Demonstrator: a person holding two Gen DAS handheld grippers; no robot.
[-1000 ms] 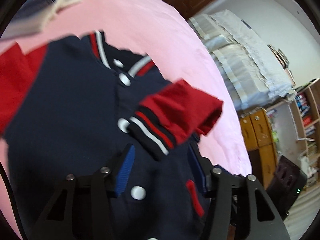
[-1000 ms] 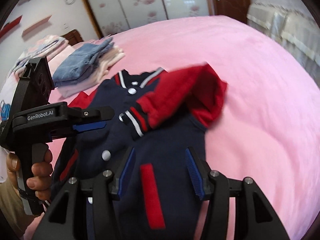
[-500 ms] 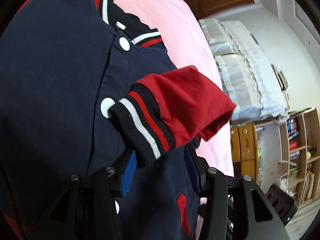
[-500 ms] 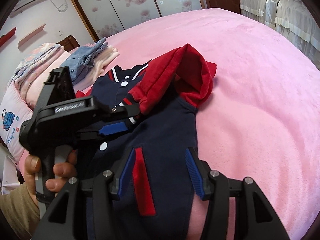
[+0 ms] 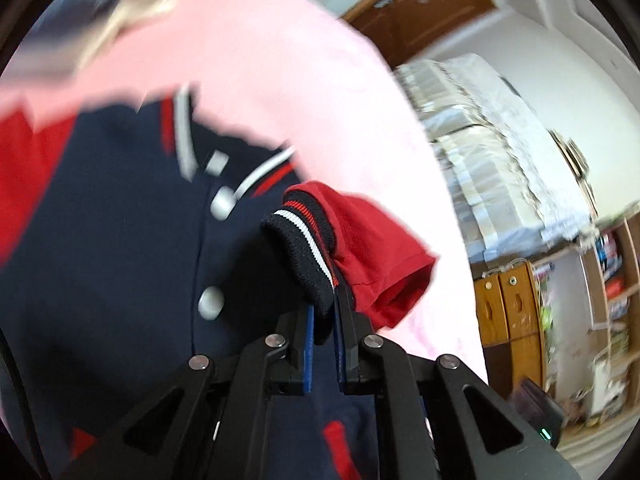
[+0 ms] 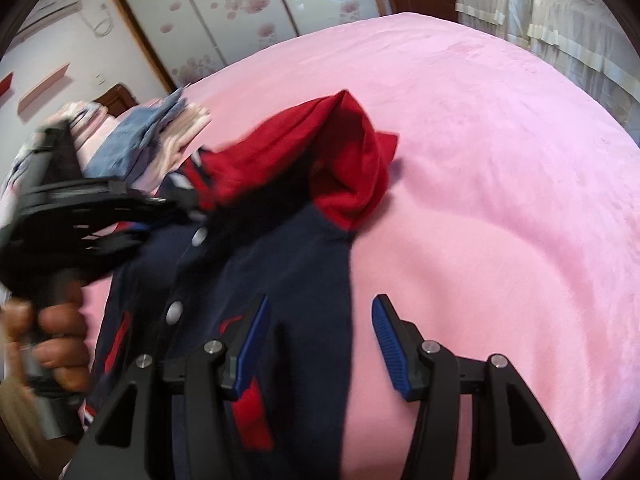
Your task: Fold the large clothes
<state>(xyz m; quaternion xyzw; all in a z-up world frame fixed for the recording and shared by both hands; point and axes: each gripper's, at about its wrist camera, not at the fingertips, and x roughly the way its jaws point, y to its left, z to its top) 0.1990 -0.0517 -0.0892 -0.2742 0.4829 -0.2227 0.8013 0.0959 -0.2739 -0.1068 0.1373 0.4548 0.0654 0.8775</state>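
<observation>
A navy varsity jacket (image 5: 120, 240) with red sleeves and white snap buttons lies front up on the pink bed. My left gripper (image 5: 324, 308) is shut on the striped cuff (image 5: 300, 240) of the red sleeve (image 5: 372, 248) and holds it lifted above the jacket's front. In the right wrist view the sleeve (image 6: 328, 152) arches up from the shoulder toward that gripper, which a hand (image 6: 56, 344) holds. My right gripper (image 6: 320, 312) is open low over the jacket (image 6: 280, 264), with the jacket's side edge between its fingers but not pressed.
The pink blanket (image 6: 500, 160) spreads wide to the right of the jacket. A stack of folded clothes (image 6: 140, 148) lies at the bed's far left. Sliding wardrobe doors (image 6: 240, 12) stand behind; a wooden cabinet (image 5: 508, 308) and bookshelf (image 5: 612, 280) stand beside the bed.
My left gripper closed on the striped cuff and raised it, pulling the red sleeve up off the jacket's front. The right gripper shifted toward the jacket's right edge, still open.
</observation>
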